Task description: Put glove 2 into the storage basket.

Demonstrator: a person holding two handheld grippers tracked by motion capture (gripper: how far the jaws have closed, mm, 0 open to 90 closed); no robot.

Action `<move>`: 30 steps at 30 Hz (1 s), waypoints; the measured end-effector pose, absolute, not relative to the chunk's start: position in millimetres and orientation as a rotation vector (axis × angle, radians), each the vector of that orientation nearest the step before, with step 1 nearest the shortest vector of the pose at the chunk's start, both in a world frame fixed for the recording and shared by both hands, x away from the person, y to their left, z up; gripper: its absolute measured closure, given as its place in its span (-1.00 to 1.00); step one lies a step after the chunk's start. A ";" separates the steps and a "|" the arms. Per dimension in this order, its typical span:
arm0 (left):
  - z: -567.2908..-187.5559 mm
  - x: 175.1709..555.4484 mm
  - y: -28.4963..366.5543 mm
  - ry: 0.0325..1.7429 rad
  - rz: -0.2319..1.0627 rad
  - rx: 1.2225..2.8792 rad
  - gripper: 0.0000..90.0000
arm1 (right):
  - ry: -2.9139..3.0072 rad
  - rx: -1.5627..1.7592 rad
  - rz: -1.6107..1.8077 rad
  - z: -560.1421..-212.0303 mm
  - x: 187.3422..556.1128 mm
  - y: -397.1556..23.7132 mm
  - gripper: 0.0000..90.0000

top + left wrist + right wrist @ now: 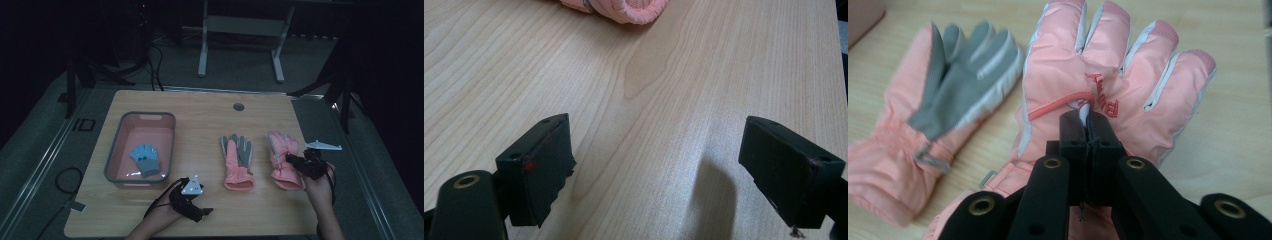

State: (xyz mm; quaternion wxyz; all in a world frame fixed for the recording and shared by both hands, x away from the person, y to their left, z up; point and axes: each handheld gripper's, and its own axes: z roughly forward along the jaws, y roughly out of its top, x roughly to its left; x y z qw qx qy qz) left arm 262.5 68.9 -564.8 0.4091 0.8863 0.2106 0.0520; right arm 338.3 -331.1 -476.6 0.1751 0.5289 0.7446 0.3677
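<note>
A: What do the tools look like?
B: The left tool [192, 200] and right tool [306, 164] are black, each topped by a grey three-cornered plate.
A: Details?
B: Brass-ringed screw holes, black trailing cables.

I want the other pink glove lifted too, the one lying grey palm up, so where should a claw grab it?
Take the palm-up glove by its puffy knit cuff, coming from the table's near edge. The cuff is thick, faces the open left claw, and lies flat with bare table around it.
</note>
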 end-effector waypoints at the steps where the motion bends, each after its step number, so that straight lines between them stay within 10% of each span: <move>1: -564.7 262.6 68.9 0.529 0.133 2.236 -0.68 | 2.097 1.493 1.048 -468.7 336.7 -328.8 0.95; 30: -564.9 263.4 69.1 0.529 0.133 2.232 -0.68 | 2.065 1.351 1.147 -404.1 322.5 -213.1 0.96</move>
